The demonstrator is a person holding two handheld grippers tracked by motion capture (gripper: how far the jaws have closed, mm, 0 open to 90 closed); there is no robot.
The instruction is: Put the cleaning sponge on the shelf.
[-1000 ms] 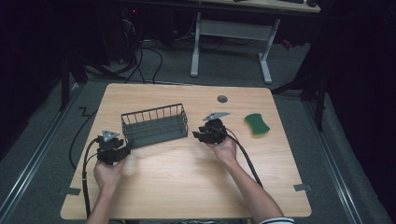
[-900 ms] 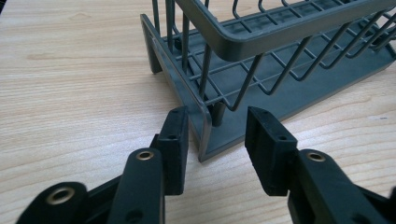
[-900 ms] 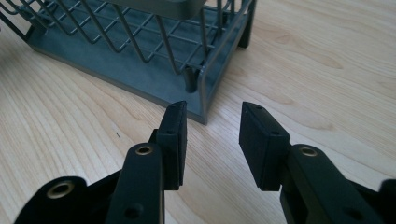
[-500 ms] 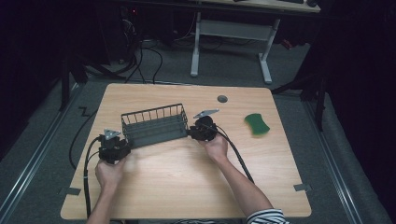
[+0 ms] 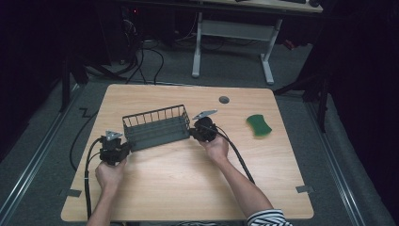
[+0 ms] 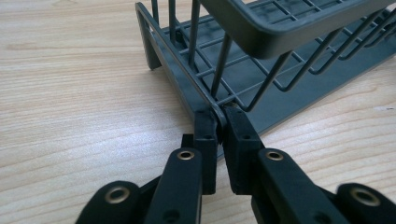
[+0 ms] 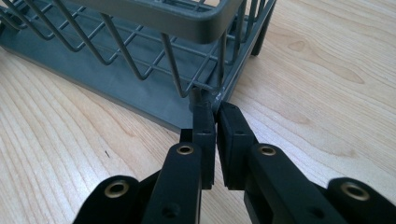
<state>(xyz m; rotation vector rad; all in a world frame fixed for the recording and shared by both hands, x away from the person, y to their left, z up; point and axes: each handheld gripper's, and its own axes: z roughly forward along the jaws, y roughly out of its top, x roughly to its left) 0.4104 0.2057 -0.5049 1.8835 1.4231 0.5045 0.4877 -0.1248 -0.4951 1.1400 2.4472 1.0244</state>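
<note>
A dark grey wire basket (image 5: 155,125) stands upright on the wooden table (image 5: 188,188). My left gripper (image 5: 126,147) is at its near left corner. In the left gripper view the jaws have just been closing, and my left gripper (image 6: 219,114) is shut on the bottom rim of the basket (image 6: 261,32) at that corner. My right gripper (image 5: 193,133) is at the basket's right end. Its jaws have also just been closing, and my right gripper (image 7: 215,109) pinches the lower corner of the basket (image 7: 154,18).
A green sponge (image 5: 259,125) lies to the right of the basket. A round cable hole (image 5: 224,100) sits near the table's far edge. Cables trail from both grippers toward the near edge. A white desk frame (image 5: 235,33) stands on the floor beyond.
The right hand has moved left until its gripper reached the basket's right end. The left hand has stayed at the basket's left corner.
</note>
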